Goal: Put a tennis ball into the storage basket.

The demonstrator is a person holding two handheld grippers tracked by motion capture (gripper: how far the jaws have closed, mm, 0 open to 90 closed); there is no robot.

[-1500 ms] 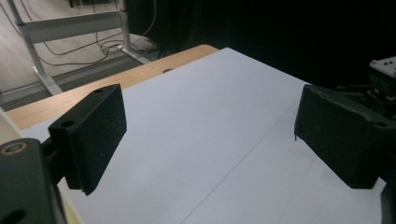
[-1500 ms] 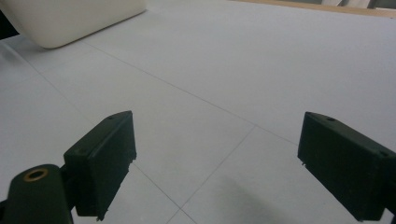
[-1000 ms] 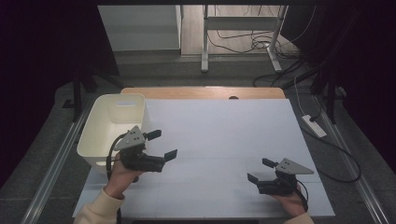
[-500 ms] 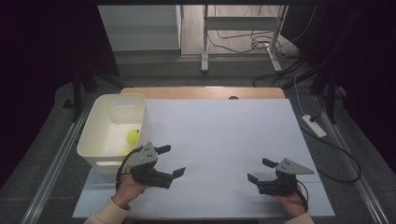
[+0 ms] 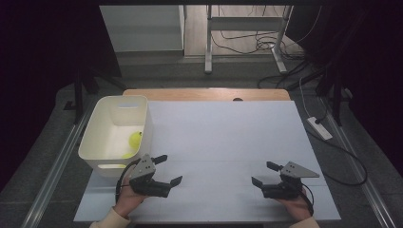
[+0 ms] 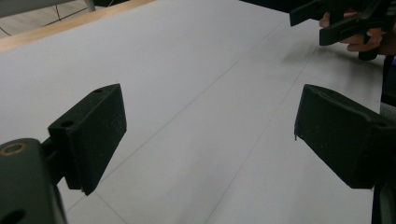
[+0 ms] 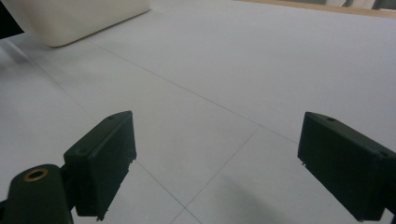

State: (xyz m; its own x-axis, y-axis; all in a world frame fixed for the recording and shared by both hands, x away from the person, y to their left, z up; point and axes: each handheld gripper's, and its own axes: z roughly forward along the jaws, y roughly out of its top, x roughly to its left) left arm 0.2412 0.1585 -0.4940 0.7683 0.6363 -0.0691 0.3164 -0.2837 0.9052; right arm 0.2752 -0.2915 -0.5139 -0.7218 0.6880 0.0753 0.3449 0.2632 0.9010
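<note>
We can't make out much of what's in the white bin [image 5: 114,137]: one yellow-green ball [image 5: 135,138] is clear enough against its right wall, and there's a second yellowish blob just below it that the near rim half cuts off, so we can't tell what that one is. From the right claw's own view the bin [image 7: 79,18] is just a cream corner chopped off by the top edge, contents hidden.

Using the bin as our landmark: the left claw [image 5: 164,169] sits just past the bin's near right corner, close to it but not touching, jaws spread wide with nothing between them. In its own view the left claw [image 6: 205,140] frames plain white desk [image 6: 196,79]. The right claw [image 5: 266,173] is well away from the bin, across the desk [image 5: 223,133] on the far side from it, and it's released too, jaws apart over bare surface. The right claw [image 7: 217,163] in its own view confirms that.

Nothing on the desk stands between either claw and the bin. The left claw's view also catches the other hand [image 6: 369,39] gripping its tool, cropped at the top corner. Beyond the desk the high view has a power strip [image 5: 319,128] and loose cables [image 5: 247,45] on the floor.
</note>
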